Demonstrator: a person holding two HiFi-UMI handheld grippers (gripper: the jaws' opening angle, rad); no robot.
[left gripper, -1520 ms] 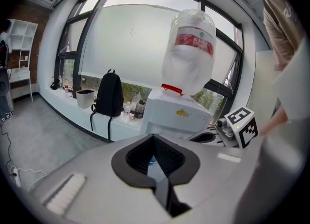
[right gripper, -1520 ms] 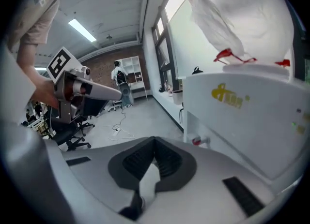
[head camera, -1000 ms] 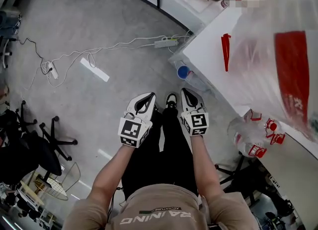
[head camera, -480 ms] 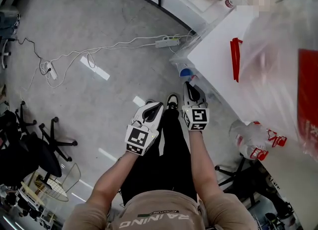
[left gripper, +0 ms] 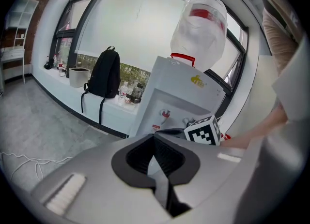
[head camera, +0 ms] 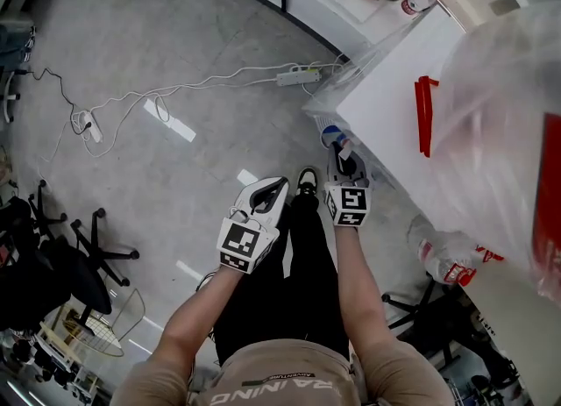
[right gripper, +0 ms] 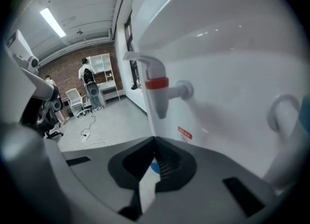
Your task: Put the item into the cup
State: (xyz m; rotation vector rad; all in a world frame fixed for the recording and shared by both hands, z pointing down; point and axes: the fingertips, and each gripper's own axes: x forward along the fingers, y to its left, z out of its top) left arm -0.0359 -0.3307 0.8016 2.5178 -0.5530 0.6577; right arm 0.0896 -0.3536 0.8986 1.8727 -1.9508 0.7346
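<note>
step: still hunting, nothing grabbed yet | left gripper [head camera: 273, 188]: jaws together, empty | right gripper [head camera: 343, 160]: closed on nothing, by the red tap [right gripper: 157, 91] of the water dispenser [head camera: 386, 89] on the right | item + cup: can't spot either | next: probably locate the item, open up

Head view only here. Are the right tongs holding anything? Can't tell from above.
Observer: No. In the right gripper view the right tongs are shut, with nothing between them.
Operator: What's in front of them?
Observer: A white dispenser tap with a red tab, above the tips in that view, on the white water dispenser.
Operator: Left tongs?
Observer: The left tongs are shut and empty too, per the left gripper view.
</note>
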